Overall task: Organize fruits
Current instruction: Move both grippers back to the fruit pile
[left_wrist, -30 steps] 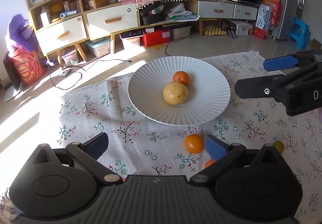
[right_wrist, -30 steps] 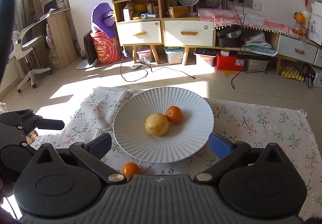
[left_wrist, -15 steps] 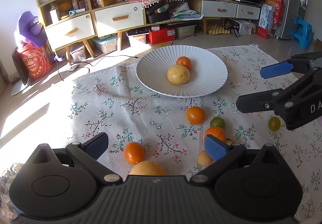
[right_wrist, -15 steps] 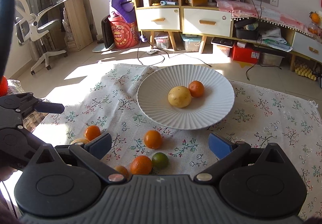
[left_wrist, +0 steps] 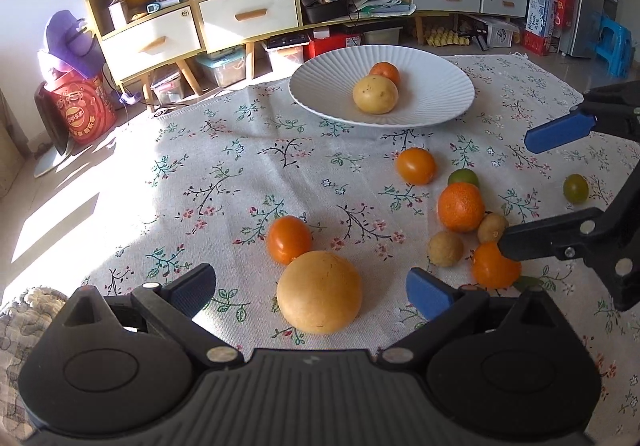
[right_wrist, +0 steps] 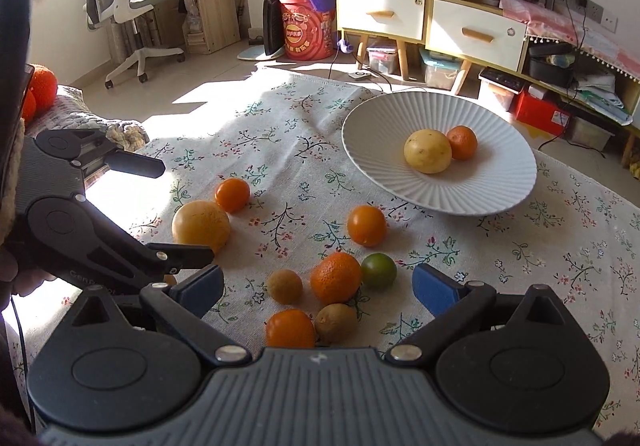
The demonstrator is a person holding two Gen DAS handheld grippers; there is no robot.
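Note:
A white ribbed plate (left_wrist: 440, 113) (right_wrist: 500, 189) holds a yellow fruit (left_wrist: 375, 97) (right_wrist: 427, 150) and a small orange (left_wrist: 385, 72) (right_wrist: 462, 141). My left gripper (left_wrist: 310, 288) is open, its jaws on either side of a large yellow-orange fruit (left_wrist: 319, 292) (right_wrist: 201, 225) on the cloth. My right gripper (right_wrist: 318, 286) is open above a cluster of oranges (right_wrist: 335, 277), brown fruits (right_wrist: 335, 322) and a green fruit (right_wrist: 378, 270). The right gripper also shows in the left wrist view (left_wrist: 560, 181).
More oranges (left_wrist: 289, 238) (left_wrist: 415, 165) and a green fruit (left_wrist: 575, 188) lie on the floral tablecloth (left_wrist: 224, 181). Behind stand a shelf cabinet (left_wrist: 192, 25), a red bucket (left_wrist: 80, 113) and an office chair (right_wrist: 128, 5).
Both grippers have pulled back from the plate and lowered toward the loose fruits. The large yellow-orange fruit now lies between the left jaws. Both stay open.

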